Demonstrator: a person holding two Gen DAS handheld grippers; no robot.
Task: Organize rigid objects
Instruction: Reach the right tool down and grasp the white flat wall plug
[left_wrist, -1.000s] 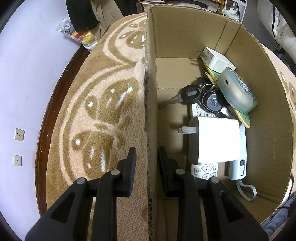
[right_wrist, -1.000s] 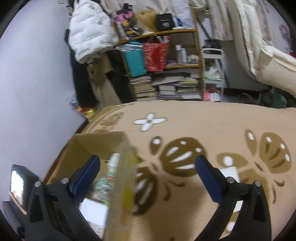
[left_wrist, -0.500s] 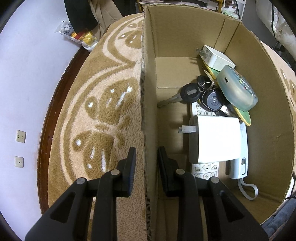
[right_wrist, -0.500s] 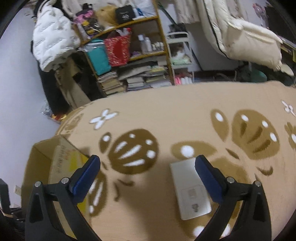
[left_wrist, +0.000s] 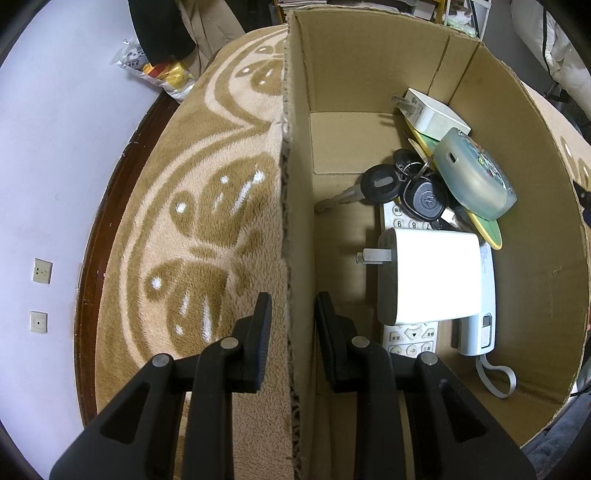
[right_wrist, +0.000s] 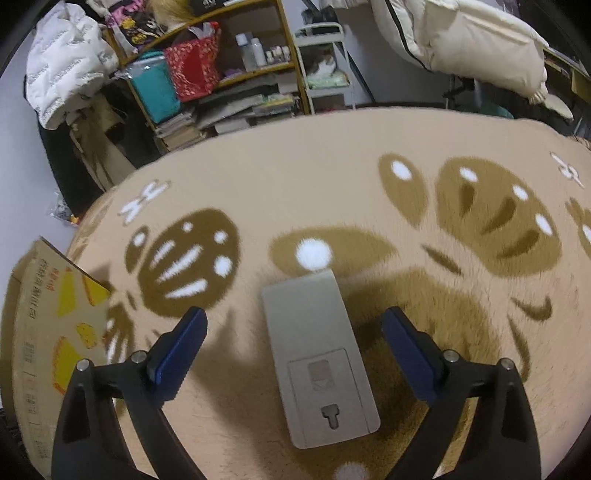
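Observation:
A cardboard box (left_wrist: 535, 280) stands on a tan patterned blanket (left_wrist: 207, 206). My left gripper (left_wrist: 293, 314) is shut on the box's left wall, one finger outside and one inside. In the box lie a large white charger (left_wrist: 428, 277), a bunch of black keys (left_wrist: 406, 184), a translucent green case (left_wrist: 476, 177), a small white adapter (left_wrist: 432, 110) and a white remote (left_wrist: 406, 336). In the right wrist view a flat grey-white rectangular device (right_wrist: 317, 354) lies on the blanket. My right gripper (right_wrist: 294, 317) hangs open over it, fingers wide on either side, not touching.
The box's printed outer side (right_wrist: 44, 332) shows at the far left of the right wrist view. Behind the blanket stand cluttered shelves (right_wrist: 221, 74) and a white jacket (right_wrist: 62, 74). A dark wooden edge (left_wrist: 99, 229) and a wall border the blanket on the left.
My right gripper swung away from the box, to the right and down, and now hovers over the flat device. The left gripper stayed clamped on the box wall.

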